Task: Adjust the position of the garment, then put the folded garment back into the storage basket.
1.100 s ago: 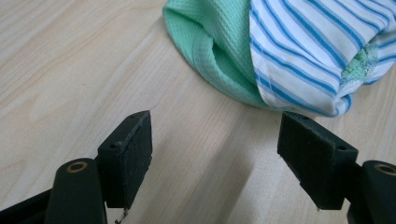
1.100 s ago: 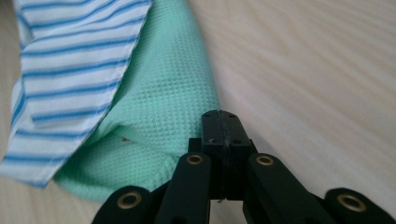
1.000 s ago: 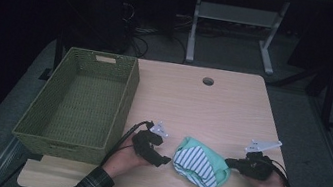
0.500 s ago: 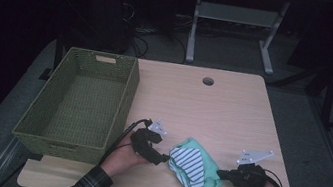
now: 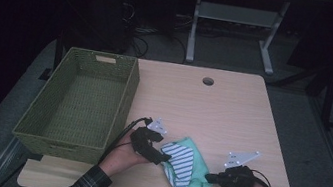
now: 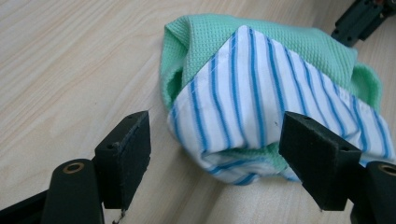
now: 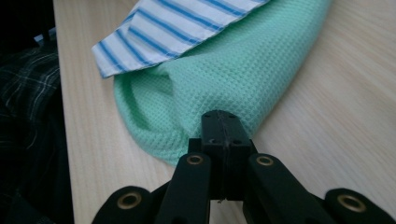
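On the table, high view: the cloth point(image 5: 184, 166), mint-green waffle weave with a blue-striped white layer folded over it, lies near the front edge at 6 o'clock from the cable hole point(image 5: 208, 81); the green wicker basket point(image 5: 83, 98) stands at its 10 o'clock, apart from it.
High view, grippers: the left gripper point(image 5: 163, 158) reaches in at the cloth's 9 o'clock edge; the right gripper point(image 5: 212, 178) meets its 4 o'clock corner.

Left gripper view, jaws: they stand wide apart, one pad on bare table point(image 6: 70, 60), the other beside the striped layer, nothing pinched between them.
Left gripper view, risk: if the jaws close from here they may catch only the striped top layer point(image 6: 261, 107); the green layer underneath would then peel away and the fold would open.

Right gripper view, jaws: pressed together on a small bite of the green edge point(image 7: 219, 93) at 12 o'clock from the pads.
Right gripper view, risk: the bite looks shallow, so a pull toward the basket could slip it free, or drag the bundle lopsided with one side unheld.
Right gripper view, edge risk: the cloth lies close to the table's front edge near the plaid sleeve point(image 7: 25, 121); a loose tug could slide it off.
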`<state>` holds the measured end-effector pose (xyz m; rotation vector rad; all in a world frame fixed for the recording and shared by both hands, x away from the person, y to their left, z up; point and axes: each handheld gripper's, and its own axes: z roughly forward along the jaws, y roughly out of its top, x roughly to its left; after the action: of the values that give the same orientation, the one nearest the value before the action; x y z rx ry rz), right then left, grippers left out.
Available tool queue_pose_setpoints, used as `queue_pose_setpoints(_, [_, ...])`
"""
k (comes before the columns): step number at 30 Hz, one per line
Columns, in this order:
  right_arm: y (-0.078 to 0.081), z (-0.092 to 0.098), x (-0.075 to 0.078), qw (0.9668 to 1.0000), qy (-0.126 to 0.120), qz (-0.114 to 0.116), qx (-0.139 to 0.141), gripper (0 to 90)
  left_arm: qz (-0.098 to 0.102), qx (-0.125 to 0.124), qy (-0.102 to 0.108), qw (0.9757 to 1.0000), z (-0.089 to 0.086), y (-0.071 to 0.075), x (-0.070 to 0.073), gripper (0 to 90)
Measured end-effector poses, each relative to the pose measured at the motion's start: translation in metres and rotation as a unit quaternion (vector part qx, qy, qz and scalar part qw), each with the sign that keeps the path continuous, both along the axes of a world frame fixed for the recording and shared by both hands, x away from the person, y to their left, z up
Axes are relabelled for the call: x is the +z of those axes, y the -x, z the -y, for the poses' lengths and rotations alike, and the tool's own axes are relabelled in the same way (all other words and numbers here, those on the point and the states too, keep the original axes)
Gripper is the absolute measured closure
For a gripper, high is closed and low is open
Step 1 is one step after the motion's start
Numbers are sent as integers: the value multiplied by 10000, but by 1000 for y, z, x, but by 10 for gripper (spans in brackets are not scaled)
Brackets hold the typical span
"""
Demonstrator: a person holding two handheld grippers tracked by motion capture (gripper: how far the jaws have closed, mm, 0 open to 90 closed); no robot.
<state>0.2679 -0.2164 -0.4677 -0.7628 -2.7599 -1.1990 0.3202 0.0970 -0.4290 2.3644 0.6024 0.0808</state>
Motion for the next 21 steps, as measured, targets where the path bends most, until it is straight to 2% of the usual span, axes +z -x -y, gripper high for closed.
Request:
queue_pose_setpoints(3, [1,-4,1,10000,19,13,43,893,-13,2,5,10000,0,0,0,243])
queue_pose_setpoints(5, [-1,0,3,10000,-30,57,-30,893,-17,-3,6,10000,1,1,0,243])
queue_pose_setpoints(10, [-5,11,10,9990,-107,269,-328,893,-5,-11,4,10000,2,2,1,243])
queue_pose_setpoints(13, [-7,14,11,9983,-84,319,-489,892,0,-23,6,10000,2,4,2,243])
queue_pose_setpoints(14, [-11,20,11,9966,-80,443,-683,884,0,-24,54,10000,3,5,4,243])
queue_pose_setpoints(19, [-20,33,9,9909,30,579,-1211,791,16,-42,-16,10000,5,9,7,243])
queue_pose_setpoints(20, [-20,33,9,9909,30,579,-1211,791,16,-42,-16,10000,5,9,7,243])
queue_pose_setpoints(21, [-24,39,6,9859,171,665,-1523,710,8,-64,-46,10000,7,11,8,243])
